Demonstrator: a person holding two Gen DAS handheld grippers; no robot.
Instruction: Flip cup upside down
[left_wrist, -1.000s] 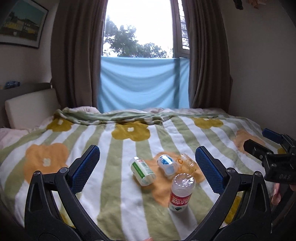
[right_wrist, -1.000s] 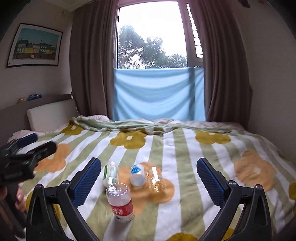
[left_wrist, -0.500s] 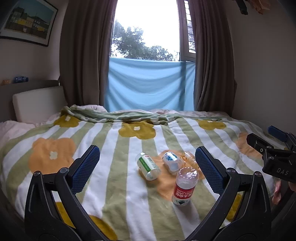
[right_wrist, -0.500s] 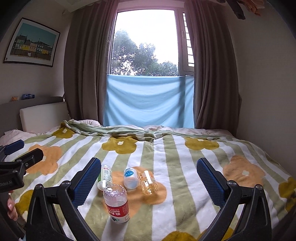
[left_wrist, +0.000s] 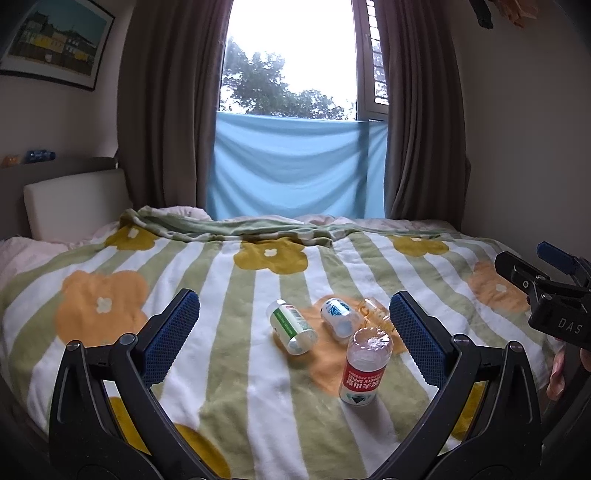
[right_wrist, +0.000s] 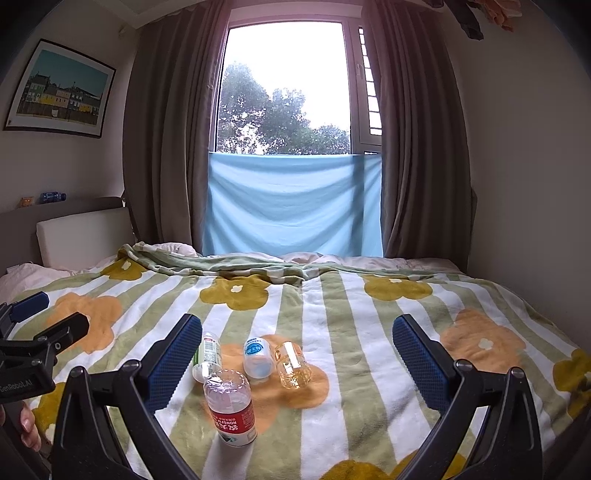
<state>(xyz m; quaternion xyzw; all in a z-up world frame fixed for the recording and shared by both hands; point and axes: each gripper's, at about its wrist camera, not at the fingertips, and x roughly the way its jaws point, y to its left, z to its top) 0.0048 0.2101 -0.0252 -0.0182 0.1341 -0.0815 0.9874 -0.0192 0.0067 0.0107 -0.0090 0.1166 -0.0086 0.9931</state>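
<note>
We hold two black grippers with blue ribbed pads above a bed covered by a blanket (right_wrist: 343, 332) striped green and white, with orange and mustard flowers. Our left gripper (left_wrist: 294, 334) has its jaws spread wide with nothing between them, hanging above the blanket. Our right gripper (right_wrist: 297, 360) is likewise spread wide and empty, and it too touches nothing. The landmark for everything is one orange flower patch (right_wrist: 295, 391) printed on the blanket, in front of both grippers. On that patch lies the cup (right_wrist: 291, 363), a small clear amber-tinted one, tipped on its side with one end facing us; we cannot tell from here whether that end is the mouth or the base. Just beside it, towards the left edge of the patch, lies a small white bottle with a blue label (right_wrist: 257, 356), also on its side. Further left, at the patch's left border, lies a white bottle with a green label (right_wrist: 207, 356), on its side as well. At the near edge of the patch stands a clear plastic bottle with a red label (right_wrist: 231, 410), upside down by its lettering and leaning a little. From the left wrist view, the right gripper shows well to the right of the patch, with fingers of a hand (left_wrist: 557, 373) below it. Far beyond the patch, a light blue cloth (right_wrist: 291, 205) covers the lower window between brown curtains (right_wrist: 166, 147).
</note>
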